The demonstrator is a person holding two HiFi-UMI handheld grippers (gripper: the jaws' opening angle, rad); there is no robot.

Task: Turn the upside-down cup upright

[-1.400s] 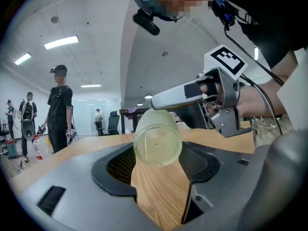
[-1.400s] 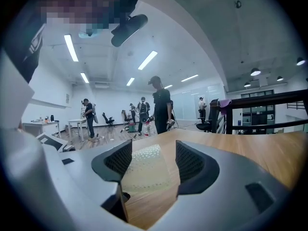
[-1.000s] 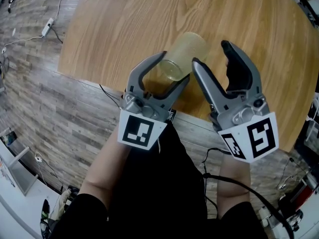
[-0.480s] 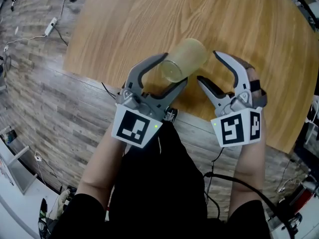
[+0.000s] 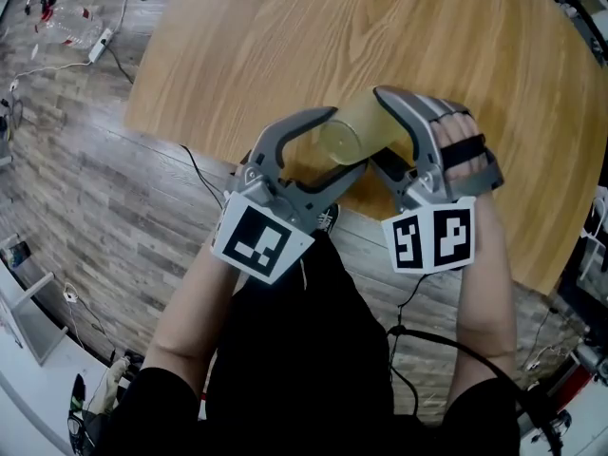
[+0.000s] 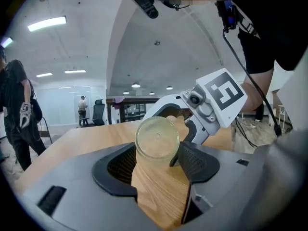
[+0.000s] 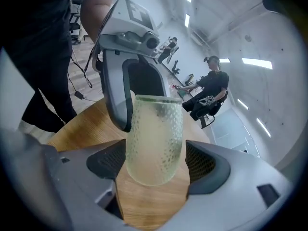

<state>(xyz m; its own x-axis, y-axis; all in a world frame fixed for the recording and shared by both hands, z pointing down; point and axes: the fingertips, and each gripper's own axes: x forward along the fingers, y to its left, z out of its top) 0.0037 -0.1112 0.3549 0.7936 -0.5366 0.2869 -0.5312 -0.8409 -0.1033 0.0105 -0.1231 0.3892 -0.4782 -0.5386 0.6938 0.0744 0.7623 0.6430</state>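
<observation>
A yellowish, dimpled translucent cup (image 5: 353,133) hangs tilted just above the wooden table (image 5: 427,27), near its front edge. My left gripper (image 5: 347,141) is shut on it near the base. In the left gripper view the cup's round bottom (image 6: 156,137) faces the camera between the mesh pads (image 6: 196,160). My right gripper (image 5: 378,127) reaches in from the right and straddles the cup's other end. Its jaws are opening. In the right gripper view the cup (image 7: 154,138) stands between the pads (image 7: 202,162) with a gap on each side, and the left gripper's finger (image 7: 118,88) lies behind it.
The table's front edge (image 5: 285,193) runs just under both grippers, with plank floor and cables (image 5: 95,46) beyond it to the left. People stand and sit far off in the room (image 7: 211,88). The person's legs fill the lower head view.
The right gripper has rolled over, dropped and swung left, so its jaws now sit around the cup. The left gripper has kept its hold on the cup and tilted only a little.
</observation>
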